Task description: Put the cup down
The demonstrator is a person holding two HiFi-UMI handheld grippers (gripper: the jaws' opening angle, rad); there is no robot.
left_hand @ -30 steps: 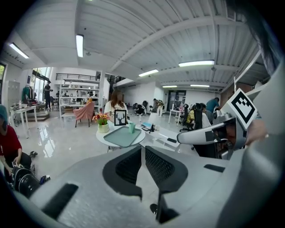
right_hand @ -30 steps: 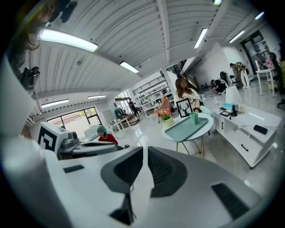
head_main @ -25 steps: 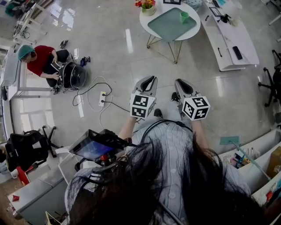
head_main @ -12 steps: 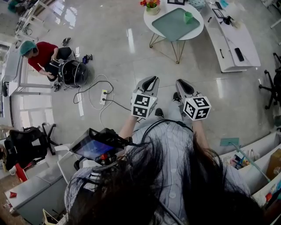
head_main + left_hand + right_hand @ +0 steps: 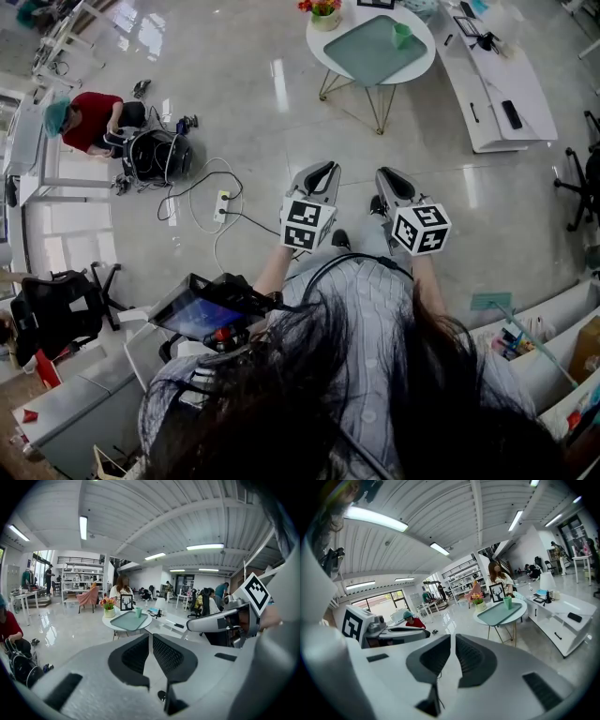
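Observation:
A green cup [image 5: 401, 36] stands upright on a teal tray [image 5: 370, 54] on a round white table [image 5: 323, 47], far ahead of both grippers. My left gripper [image 5: 324, 170] and right gripper [image 5: 383, 176] are held side by side at waist height over the floor. Both are shut and empty. In the left gripper view the cup [image 5: 138, 612] shows beyond the closed jaws of the left gripper [image 5: 151, 637]. The right gripper view shows the cup [image 5: 507, 603] on the tray [image 5: 498, 614], past the right gripper [image 5: 453, 638].
A flower pot [image 5: 324, 15] and a picture frame share the round table. A long white bench [image 5: 492, 89] stands to its right. A power strip [image 5: 218, 208] with cables lies on the floor. A person in red [image 5: 89, 120] crouches at left beside a black bag.
Both grippers stay where they were, still shut. The person in red at left has bent further over the black bag. The head view has shifted slightly.

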